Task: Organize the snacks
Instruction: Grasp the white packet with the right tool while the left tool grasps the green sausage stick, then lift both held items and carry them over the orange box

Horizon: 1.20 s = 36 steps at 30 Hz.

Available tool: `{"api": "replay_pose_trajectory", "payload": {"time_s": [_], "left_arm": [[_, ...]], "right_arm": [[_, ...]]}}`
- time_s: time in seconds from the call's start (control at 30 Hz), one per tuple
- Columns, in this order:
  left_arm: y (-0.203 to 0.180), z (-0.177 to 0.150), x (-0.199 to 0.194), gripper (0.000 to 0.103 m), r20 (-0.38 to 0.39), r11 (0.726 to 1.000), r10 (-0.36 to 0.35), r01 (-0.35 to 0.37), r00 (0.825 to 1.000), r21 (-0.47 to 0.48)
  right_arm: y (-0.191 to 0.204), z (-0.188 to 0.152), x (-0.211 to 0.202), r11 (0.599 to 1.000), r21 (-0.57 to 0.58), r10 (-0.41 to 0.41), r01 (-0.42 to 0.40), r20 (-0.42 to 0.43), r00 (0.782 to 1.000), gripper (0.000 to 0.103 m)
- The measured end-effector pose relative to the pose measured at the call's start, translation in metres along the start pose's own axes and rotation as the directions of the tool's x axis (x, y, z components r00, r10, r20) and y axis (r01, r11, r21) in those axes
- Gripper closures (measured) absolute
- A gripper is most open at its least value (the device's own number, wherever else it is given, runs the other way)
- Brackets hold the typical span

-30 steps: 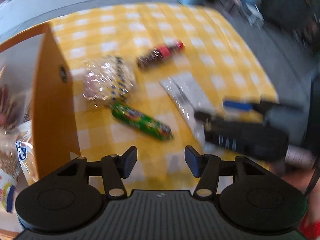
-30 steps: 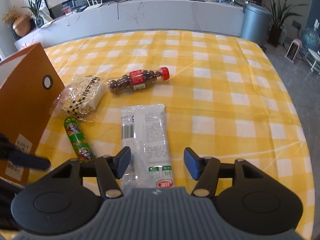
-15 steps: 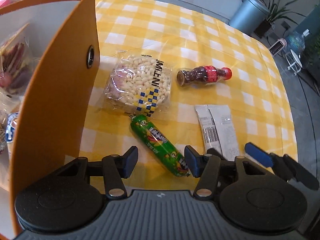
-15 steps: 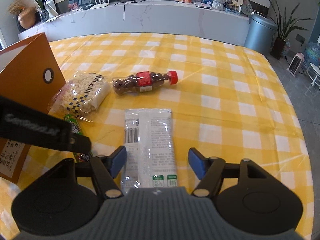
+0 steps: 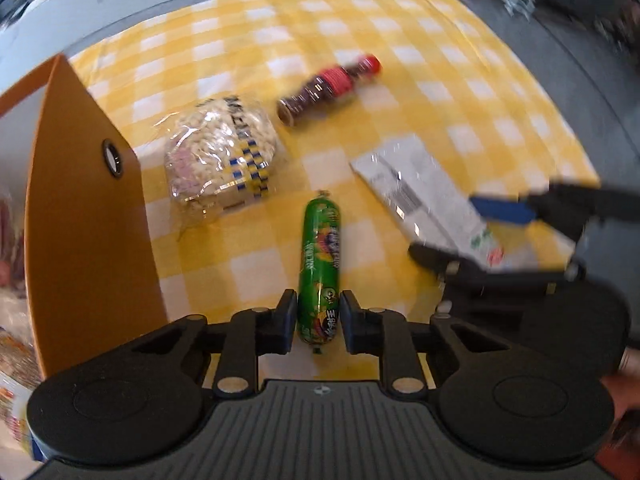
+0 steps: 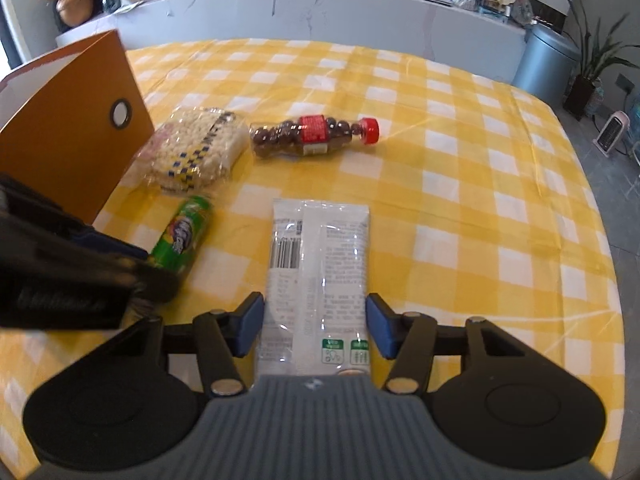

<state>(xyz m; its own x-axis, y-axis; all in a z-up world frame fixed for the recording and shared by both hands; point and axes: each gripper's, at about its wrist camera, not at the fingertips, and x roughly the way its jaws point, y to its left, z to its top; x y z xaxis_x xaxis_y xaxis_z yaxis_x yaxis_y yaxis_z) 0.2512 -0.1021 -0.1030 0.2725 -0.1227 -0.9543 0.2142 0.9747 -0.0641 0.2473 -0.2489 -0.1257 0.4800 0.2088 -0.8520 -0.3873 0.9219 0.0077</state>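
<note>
With its jaws just closed in, the left tool (image 5: 318,322) clamps the near end of the green foil-wrapped candy roll (image 5: 321,258) lying on the yellow-and-white checked tabletop (image 6: 460,200). The right tool (image 6: 315,326) has also been closing; its jaws stand half-wide astride the flat white plastic snack packet (image 6: 318,268), just right of the roll, pads not visibly pressing. Beyond the roll lies a clear bag of pale puffed snacks (image 6: 196,152); right of that, a red-capped bottle of chocolate balls (image 6: 312,136). The orange cardboard box (image 5: 88,216) stands left of the roll.
</note>
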Motion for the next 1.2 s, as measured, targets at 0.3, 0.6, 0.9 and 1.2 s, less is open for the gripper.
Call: {"api": "replay_pose_trajectory", "payload": {"time_s": [0.3, 0.6, 0.9, 1.2], "left_arm": [[0.016, -0.002, 0.006, 0.061, 0.098, 0.993, -0.064, 0.073, 0.993, -0.093], [0.005, -0.012, 0.007, 0.078, 0.162, 1.000, -0.013, 0.012, 0.987, 0.008], [0.012, -0.020, -0.006, 0.078, 0.232, 0.994, -0.076, 0.091, 0.970, -0.057], [0.007, -0.024, -0.042, 0.078, 0.320, 0.986, -0.124, 0.154, 0.939, -0.070]], "right_arm": [[-0.005, 0.002, 0.004, 0.998, 0.048, -0.030, 0.030, 0.012, 0.999, 0.039], [-0.003, 0.003, 0.004, 0.998, 0.045, -0.037, 0.036, 0.037, 0.999, 0.051], [-0.010, 0.003, 0.000, 0.996, 0.087, -0.013, 0.010, 0.037, 0.999, 0.056], [-0.021, -0.001, -0.018, 0.987, 0.159, 0.021, -0.035, 0.091, 0.996, 0.057]]}}
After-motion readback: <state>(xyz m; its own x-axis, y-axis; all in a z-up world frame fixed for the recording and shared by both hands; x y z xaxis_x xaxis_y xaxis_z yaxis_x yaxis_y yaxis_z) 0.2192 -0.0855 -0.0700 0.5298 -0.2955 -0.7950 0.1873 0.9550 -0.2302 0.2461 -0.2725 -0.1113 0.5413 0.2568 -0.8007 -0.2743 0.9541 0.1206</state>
